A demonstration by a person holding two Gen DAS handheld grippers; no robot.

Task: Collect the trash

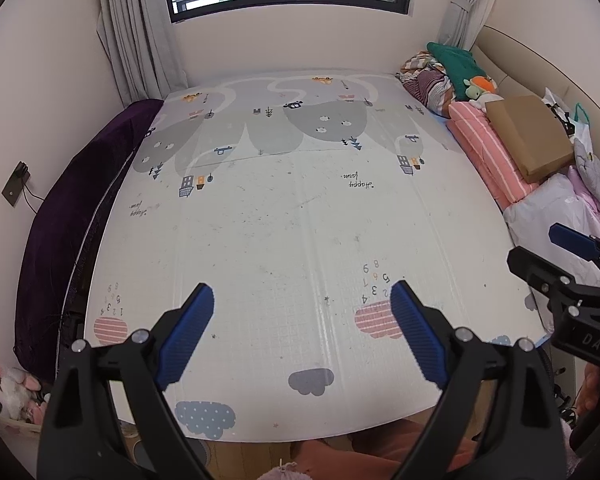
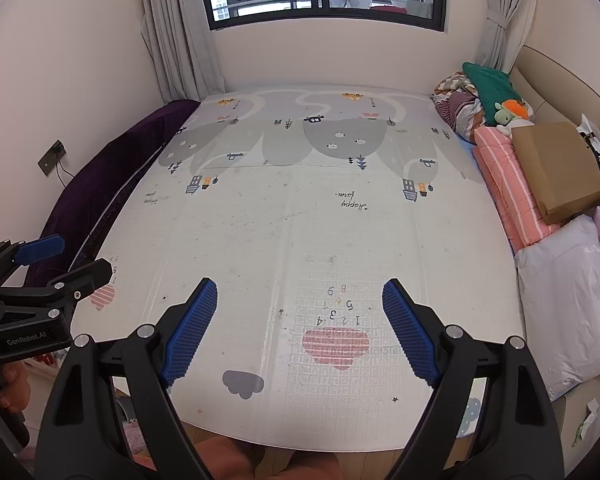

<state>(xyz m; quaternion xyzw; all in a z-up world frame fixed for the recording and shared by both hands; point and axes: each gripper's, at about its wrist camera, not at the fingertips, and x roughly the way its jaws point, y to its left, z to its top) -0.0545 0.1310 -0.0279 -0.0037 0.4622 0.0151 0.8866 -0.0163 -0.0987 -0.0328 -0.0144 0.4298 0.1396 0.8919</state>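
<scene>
Both grippers, left gripper (image 1: 302,334) and right gripper (image 2: 300,330), hang spread and empty over the play mat (image 2: 284,232). I see no clear trash there; possibly paper scraps (image 2: 586,424) on the floor at right.

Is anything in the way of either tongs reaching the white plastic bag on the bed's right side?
For the right tongs, nothing visible: only bare mat lies before the white bag. For the left tongs, the right tongs themselves sit in front of it.
</scene>
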